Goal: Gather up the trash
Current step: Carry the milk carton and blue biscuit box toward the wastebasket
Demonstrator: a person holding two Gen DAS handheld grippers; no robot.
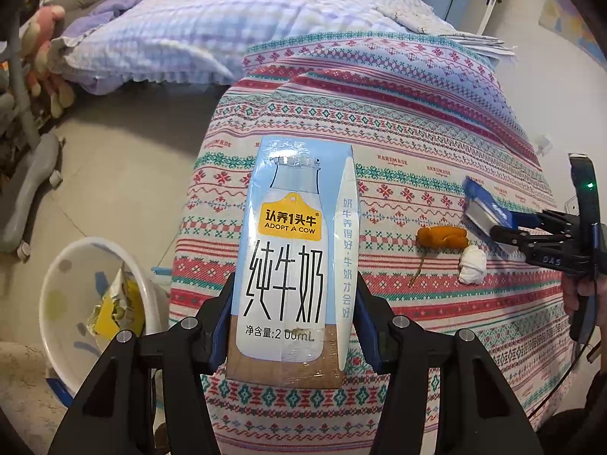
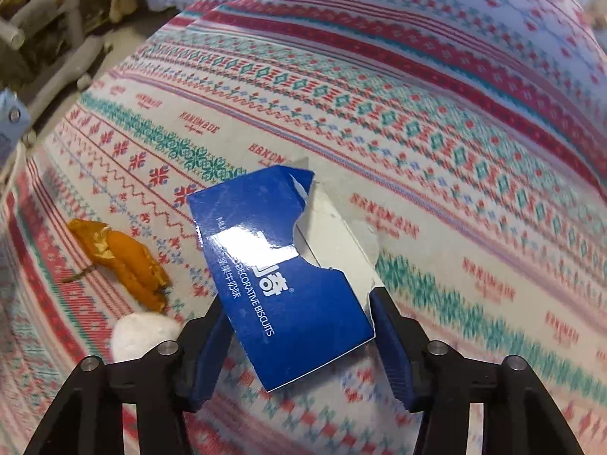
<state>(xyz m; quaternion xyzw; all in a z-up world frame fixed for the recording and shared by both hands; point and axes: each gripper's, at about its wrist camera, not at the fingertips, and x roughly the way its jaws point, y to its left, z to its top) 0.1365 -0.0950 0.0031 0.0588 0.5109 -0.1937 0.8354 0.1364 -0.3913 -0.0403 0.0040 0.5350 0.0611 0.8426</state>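
Left tongs (image 1: 292, 303) are clenched on a pale blue and white milk carton (image 1: 292, 250) printed with a bottle picture and "ADOPT A COW"; the blue pads press both long sides of its lower half, and the carton points forward above the tabletop's near left edge. Right tongs (image 2: 299, 326) grip a torn dark blue cardboard biscuit box (image 2: 282, 265) with a silver inner face, squeezed between their blue fingers (image 2: 390, 345) and tilted just above the cloth. From the left camera the same box (image 1: 487, 208) shows at the right, in the other tongs (image 1: 493, 227).

A patterned red, teal and white woven tablecloth (image 1: 398, 121) covers the tabletop. On it lie a curled piece of orange peel (image 1: 442, 239) with a thin stem and, touching its right end, a crumpled white tissue ball (image 1: 471, 265); both sit near the biscuit box.

On the floor to the left, a white round plastic basin with pastel spots (image 1: 57, 284) holds a crumpled yellow wrapper (image 1: 114, 307). Behind the tabletop is a bed with a lilac checked quilt (image 1: 182, 26).
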